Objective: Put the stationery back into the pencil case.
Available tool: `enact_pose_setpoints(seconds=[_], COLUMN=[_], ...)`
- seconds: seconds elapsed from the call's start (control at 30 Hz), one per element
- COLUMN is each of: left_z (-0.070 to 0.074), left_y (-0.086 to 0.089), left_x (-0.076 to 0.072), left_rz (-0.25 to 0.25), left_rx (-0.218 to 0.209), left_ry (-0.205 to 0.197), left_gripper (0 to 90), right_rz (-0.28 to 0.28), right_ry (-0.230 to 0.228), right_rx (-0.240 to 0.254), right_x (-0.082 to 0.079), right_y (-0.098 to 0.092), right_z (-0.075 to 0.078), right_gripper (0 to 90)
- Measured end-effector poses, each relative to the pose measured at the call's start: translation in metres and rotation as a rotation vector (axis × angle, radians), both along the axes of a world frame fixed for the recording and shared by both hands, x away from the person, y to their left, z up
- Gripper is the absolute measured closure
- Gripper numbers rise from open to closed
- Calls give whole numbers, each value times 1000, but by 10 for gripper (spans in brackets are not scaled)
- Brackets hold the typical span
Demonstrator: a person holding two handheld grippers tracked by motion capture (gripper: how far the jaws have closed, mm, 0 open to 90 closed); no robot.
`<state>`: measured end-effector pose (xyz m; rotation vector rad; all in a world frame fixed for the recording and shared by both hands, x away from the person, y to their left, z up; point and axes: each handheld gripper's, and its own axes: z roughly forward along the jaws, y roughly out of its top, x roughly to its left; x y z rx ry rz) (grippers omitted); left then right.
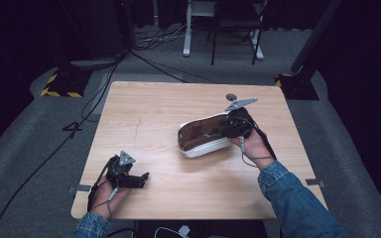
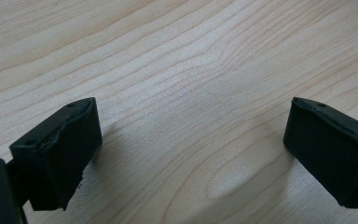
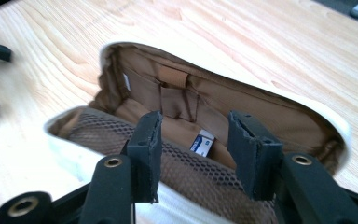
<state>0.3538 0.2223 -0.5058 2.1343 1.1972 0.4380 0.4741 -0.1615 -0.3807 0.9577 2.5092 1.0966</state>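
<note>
A white zip case (image 1: 201,141) with brown lining lies open right of the table's middle. My right gripper (image 1: 224,128) is at its right end, jaws pointing into the opening. In the right gripper view the case (image 3: 261,107) gapes wide, and the right gripper (image 3: 199,156) stands open over its brown mesh pocket (image 3: 191,175). A small white-and-blue card (image 3: 203,142) lies inside between the jaws, touching neither. My left gripper (image 1: 145,179) rests on the table at the near left, open. Bare wood lies between the jaws of the left gripper (image 2: 191,149).
The wooden table (image 1: 149,109) has bare room at the back and left. Beyond it, on the grey floor, are black cables (image 1: 154,42), a chair's legs (image 1: 233,44) and stand bases with yellow-black tape (image 1: 59,87).
</note>
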Motion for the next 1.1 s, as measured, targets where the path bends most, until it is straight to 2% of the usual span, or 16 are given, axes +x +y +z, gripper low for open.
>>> enact_pose_setpoints(seconds=[0.17, 0.23, 0.4, 0.53, 0.8, 0.87, 0.97, 1.1], left_z=[0, 0, 0, 0, 0, 0, 0, 0], left_y=[0, 0, 0, 0, 0, 0, 0, 0], left_x=[0, 0, 2, 2, 2, 2, 2, 2], left_rz=[0, -2, -2, -3, 0, -1, 0, 0], left_rx=[0, 3, 3, 2, 2, 2, 2, 1], left_ry=[1, -1, 2, 2, 3, 2, 3, 3], left_gripper=[45, 45, 45, 44, 45, 45, 45, 45], right_rz=[-10, -14, -28, -35, -82, -86, -91, -105], right_ry=[-30, -32, -60, -72, -87, -90, -71, -75], right_rx=[29, 31, 55, 50, 60, 86, 119, 93], right_x=[-16, -18, -37, -46, -71, -78, -88, -100], right_y=[-20, -23, -45, -54, -81, -88, -96, -105], right_z=[9, 10, 19, 20, 15, 13, 7, -2], right_gripper=[536, 534, 486, 463, 436, 432, 418, 405])
